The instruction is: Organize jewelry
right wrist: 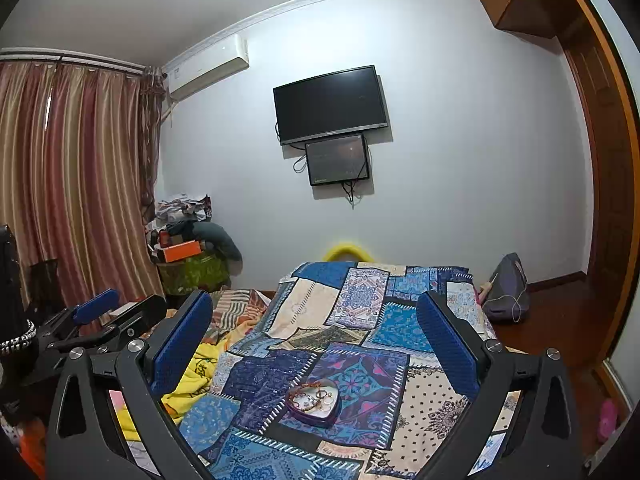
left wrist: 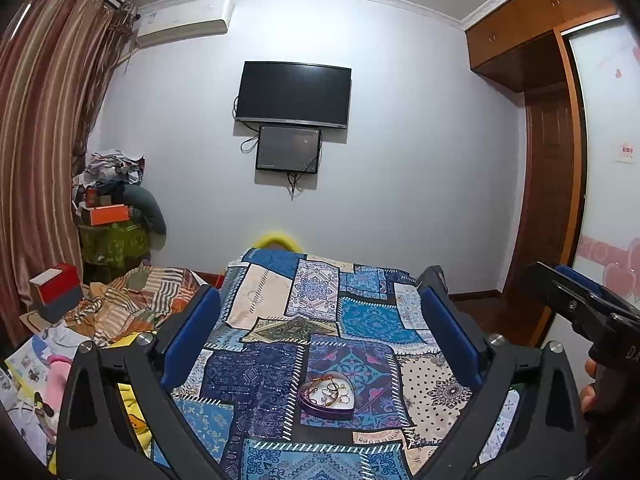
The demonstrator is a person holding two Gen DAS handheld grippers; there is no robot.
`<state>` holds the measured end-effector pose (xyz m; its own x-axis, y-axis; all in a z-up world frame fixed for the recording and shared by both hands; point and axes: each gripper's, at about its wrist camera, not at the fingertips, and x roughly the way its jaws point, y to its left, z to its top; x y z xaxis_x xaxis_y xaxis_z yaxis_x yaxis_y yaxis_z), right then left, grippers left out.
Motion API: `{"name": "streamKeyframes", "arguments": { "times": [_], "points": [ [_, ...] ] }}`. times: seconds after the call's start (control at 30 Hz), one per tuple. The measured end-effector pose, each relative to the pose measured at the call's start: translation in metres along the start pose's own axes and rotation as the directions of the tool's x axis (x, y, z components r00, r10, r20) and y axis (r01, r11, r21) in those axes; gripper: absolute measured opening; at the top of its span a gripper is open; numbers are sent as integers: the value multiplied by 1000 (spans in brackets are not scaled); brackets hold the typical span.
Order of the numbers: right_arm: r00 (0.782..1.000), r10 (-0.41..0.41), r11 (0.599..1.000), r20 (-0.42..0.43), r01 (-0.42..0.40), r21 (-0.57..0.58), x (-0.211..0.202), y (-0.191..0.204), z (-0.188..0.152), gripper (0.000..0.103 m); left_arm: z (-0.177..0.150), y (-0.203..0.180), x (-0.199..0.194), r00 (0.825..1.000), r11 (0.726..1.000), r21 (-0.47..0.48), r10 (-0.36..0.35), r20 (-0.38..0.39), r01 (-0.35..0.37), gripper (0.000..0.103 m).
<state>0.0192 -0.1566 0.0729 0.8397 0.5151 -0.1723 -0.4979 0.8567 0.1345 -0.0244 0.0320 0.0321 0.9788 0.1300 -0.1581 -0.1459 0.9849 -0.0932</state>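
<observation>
Clearly the risk lies in the soft bed [left wrist: 280, 368]: with both the left claw [left wrist: 320, 336] and right claw [right wrist: 316, 336] spread apart and empty above the heart-shaped tray [left wrist: 329, 407] of tangled jewelry [right wrist: 314, 396], a downward push may tip it.

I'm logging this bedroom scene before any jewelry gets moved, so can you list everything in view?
Heart box: one, purple, on the quilt, holding rings and bracelets.
Quilt: one, blue patchwork, covering the bed.
Television: one, black, on the wall.
Small screen: one, dark, under the television.
Air conditioner: one, white, high on the wall.
Curtain: one, striped red-brown, left.
Wardrobe: one, brown, right.
Orange box: one, in the corner pile.
Left gripper: open.
Right gripper: open.
</observation>
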Motion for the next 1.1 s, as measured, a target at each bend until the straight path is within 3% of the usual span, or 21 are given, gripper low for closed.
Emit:
{"name": "streamKeyframes", "arguments": {
  "times": [1.1],
  "points": [
    [1000, -7, 1000, -27, 7, -15, 8, 4, -2, 101, -5, 1, 4, 999, 999, 15, -39, -28, 39, 101]
  ]
}}
